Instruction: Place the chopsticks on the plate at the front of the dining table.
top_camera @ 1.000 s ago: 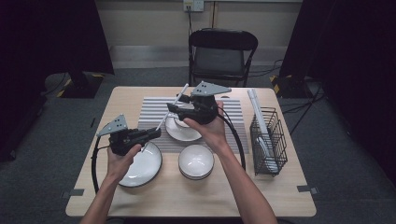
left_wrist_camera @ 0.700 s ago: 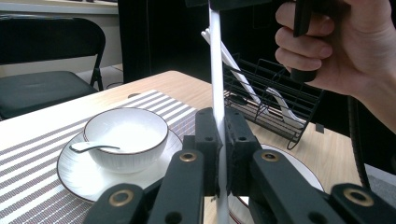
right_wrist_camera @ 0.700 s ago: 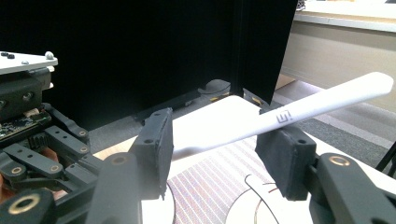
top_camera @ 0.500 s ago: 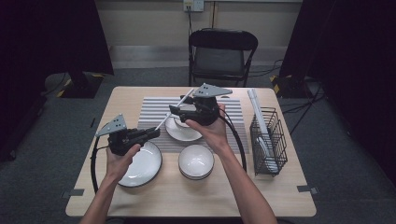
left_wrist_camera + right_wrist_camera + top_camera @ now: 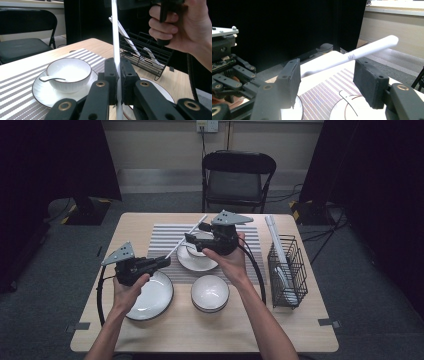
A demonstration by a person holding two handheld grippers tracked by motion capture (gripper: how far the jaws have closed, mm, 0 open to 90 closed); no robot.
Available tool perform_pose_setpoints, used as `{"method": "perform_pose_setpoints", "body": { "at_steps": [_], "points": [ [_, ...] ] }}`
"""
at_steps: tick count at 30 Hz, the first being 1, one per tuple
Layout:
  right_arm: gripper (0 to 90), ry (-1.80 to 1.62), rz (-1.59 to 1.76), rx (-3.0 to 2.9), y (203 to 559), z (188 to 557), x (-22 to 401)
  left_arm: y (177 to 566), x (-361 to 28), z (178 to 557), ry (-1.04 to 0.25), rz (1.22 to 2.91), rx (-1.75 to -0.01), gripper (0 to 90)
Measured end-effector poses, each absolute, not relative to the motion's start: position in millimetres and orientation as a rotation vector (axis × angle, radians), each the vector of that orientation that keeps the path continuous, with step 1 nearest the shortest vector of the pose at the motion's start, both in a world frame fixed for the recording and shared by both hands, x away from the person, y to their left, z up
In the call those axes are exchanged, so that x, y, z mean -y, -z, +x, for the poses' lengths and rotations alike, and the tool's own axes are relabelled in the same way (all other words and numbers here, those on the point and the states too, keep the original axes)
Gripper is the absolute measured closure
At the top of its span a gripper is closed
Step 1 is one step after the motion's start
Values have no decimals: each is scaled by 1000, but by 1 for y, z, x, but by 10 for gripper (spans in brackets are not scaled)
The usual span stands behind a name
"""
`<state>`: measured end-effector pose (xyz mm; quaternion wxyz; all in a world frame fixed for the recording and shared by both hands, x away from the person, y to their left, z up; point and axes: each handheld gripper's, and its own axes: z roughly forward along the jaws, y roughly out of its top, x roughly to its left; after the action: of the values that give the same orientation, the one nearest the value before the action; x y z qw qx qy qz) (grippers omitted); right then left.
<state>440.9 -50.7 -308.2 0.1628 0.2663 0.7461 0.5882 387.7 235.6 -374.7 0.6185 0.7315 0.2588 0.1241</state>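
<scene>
A thin white stick [image 5: 186, 236] slants up from my left gripper [image 5: 163, 261], which is shut on its lower end above the big plate [image 5: 150, 296]. In the left gripper view the jaws clamp the white stick [image 5: 114, 37] at my left gripper [image 5: 117, 83]. My right gripper [image 5: 196, 233] hovers over a small bowl [image 5: 196, 249] on a saucer [image 5: 197, 262]. Its jaws have just been opening. The white stick [image 5: 362, 51] passes between the jaws of my right gripper [image 5: 329, 75], and neither pad touches it.
A second bowl [image 5: 210, 292] sits at the front centre. A black wire basket [image 5: 287, 270] with white utensils stands at the right. A striped mat [image 5: 162, 237] lies under the saucer. The bowl [image 5: 68, 71] holds a spoon [image 5: 50, 79]. A folding chair [image 5: 237, 175] stands behind the table.
The right gripper's jaws have spread apart from the white stick and the hand has shifted slightly. The left gripper has stayed put, still clamped on the stick.
</scene>
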Motion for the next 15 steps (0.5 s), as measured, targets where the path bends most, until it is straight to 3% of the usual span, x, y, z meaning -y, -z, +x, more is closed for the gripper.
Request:
{"method": "perform_pose_setpoints", "body": {
  "at_steps": [15],
  "points": [
    [374,-1644,808,-2111,312,445,57,379,-227,389,-272,1705,-589,859]
  ]
}}
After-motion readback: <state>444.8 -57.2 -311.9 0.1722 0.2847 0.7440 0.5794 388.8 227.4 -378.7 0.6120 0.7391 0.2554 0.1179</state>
